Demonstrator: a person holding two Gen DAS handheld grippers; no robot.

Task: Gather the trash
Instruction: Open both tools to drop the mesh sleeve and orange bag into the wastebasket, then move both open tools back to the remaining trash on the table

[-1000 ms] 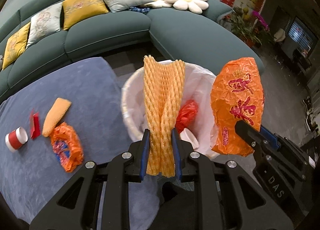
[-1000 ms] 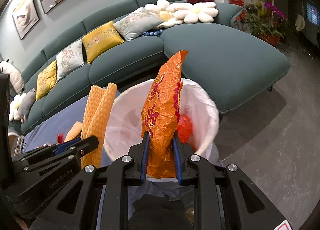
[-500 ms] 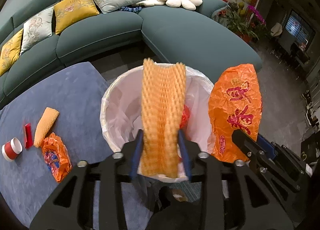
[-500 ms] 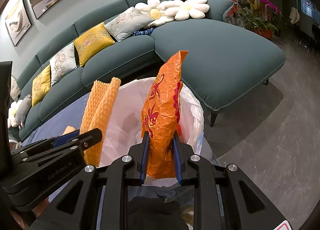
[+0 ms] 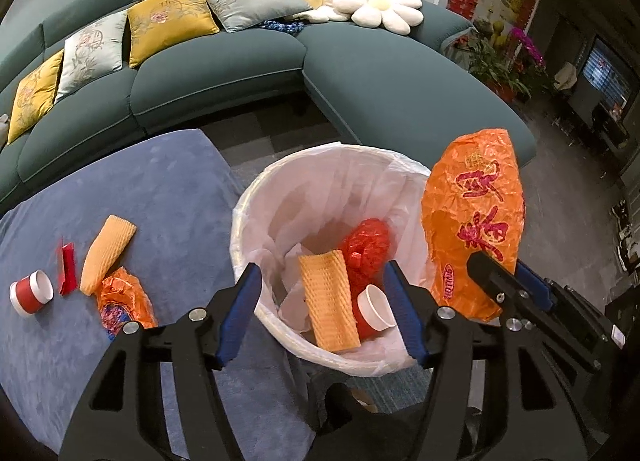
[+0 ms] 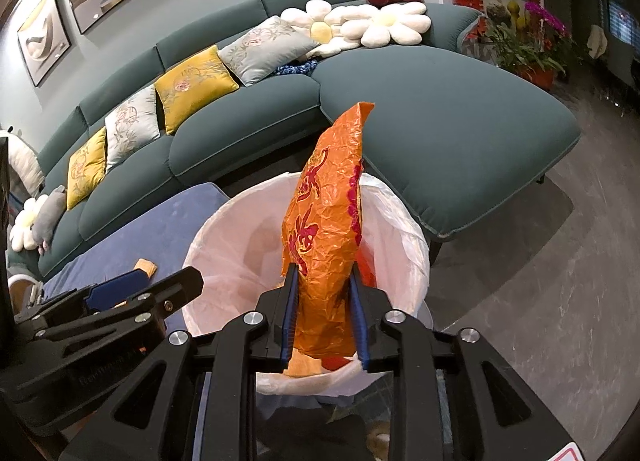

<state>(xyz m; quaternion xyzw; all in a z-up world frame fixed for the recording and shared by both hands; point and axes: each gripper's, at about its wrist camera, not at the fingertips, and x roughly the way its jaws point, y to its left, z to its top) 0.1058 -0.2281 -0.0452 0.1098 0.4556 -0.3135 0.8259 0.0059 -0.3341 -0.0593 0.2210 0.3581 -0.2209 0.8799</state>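
Note:
A white-lined trash bin (image 5: 256, 197) (image 6: 200, 245) stands beside a blue table. My left gripper (image 5: 324, 317) is open and empty above the bin's near rim. A yellow foam net (image 5: 328, 301) lies inside the bin with a red net (image 5: 366, 243) and a paper cup (image 5: 374, 307). My right gripper (image 6: 322, 319) is shut on an orange snack bag (image 6: 328, 237) (image 5: 474, 221), held upright over the bin's right side.
On the blue table (image 5: 160, 189) lie another foam net (image 5: 106, 253), an orange wrapper (image 5: 124, 301), a red scrap (image 5: 67, 273) and a red paper cup (image 5: 31, 293). A green sofa (image 5: 360, 81) curves behind the bin. Grey floor lies to the right.
My left gripper has opened and the yellow foam net has dropped into the bin. The right gripper still holds the orange bag over the bin.

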